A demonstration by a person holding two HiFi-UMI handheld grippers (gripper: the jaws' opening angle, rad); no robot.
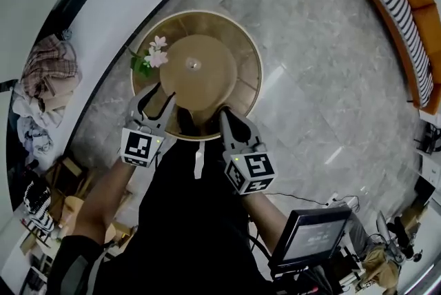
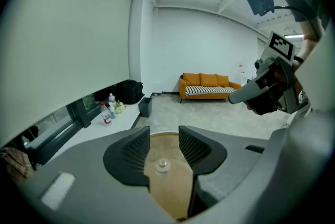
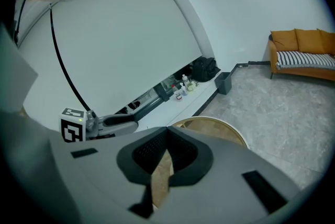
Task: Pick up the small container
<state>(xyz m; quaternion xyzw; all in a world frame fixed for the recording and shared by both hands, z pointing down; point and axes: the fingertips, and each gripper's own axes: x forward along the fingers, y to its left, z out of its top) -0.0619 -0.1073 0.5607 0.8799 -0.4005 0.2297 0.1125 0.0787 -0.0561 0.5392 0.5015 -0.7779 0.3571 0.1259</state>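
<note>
The small container point(image 1: 193, 65), clear with a round cap, stands at the middle of a round wooden table point(image 1: 248, 52). My left gripper point(image 1: 162, 95) hovers over the table's near edge, well short of the container, its jaws apart with nothing between the pads. In the left gripper view the container point(image 2: 163, 166) shows through the gap of that gripper point(image 2: 164, 134), farther off on the tabletop point(image 2: 170, 194). My right gripper point(image 1: 224, 114) is at the near edge too, to the right. In its own view this gripper point(image 3: 167, 137) has its tips touching, holding nothing.
Pink flowers with green leaves point(image 1: 153, 56) lie on the table's left side. A white ledge with bottles point(image 2: 107, 112) and a dark bin point(image 2: 145, 107) run along the left wall. An orange sofa point(image 1: 406, 18) stands far right. A monitor point(image 1: 310, 235) sits behind me.
</note>
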